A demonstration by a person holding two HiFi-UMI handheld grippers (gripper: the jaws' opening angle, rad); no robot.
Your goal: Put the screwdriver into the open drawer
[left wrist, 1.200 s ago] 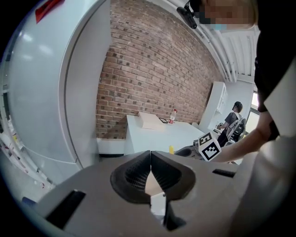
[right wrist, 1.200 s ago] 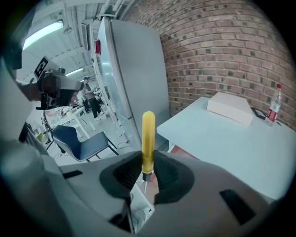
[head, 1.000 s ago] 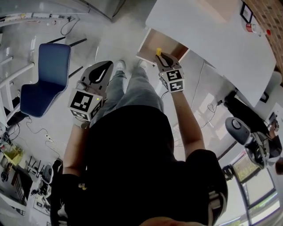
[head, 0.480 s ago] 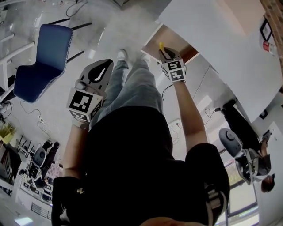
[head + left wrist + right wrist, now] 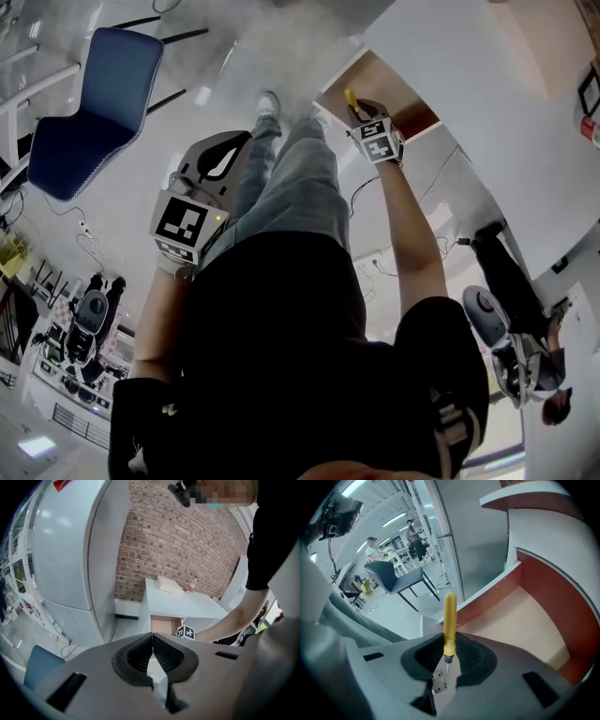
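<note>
Head view: right gripper (image 5: 355, 106) tight on screwdriver (image 5: 350, 97) over drawer (image 5: 398, 82); left gripper (image 5: 242, 141) closed, empty; blue chair (image 5: 89, 112) beyond.

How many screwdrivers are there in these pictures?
1. The yellow-handled screwdriver is clamped in the right gripper, held over the open drawer. More could lie in parts of the drawer that are out of view.

Cannot see the tip of the screwdriver (image 5: 449, 620), sunk low inside the right claw (image 5: 449, 644). Cannot follow the drawer (image 5: 534, 616) right of that claw, cut off. Cannot identify the tiny bottle (image 5: 191, 584) far beyond the left claw (image 5: 153, 644).
</note>
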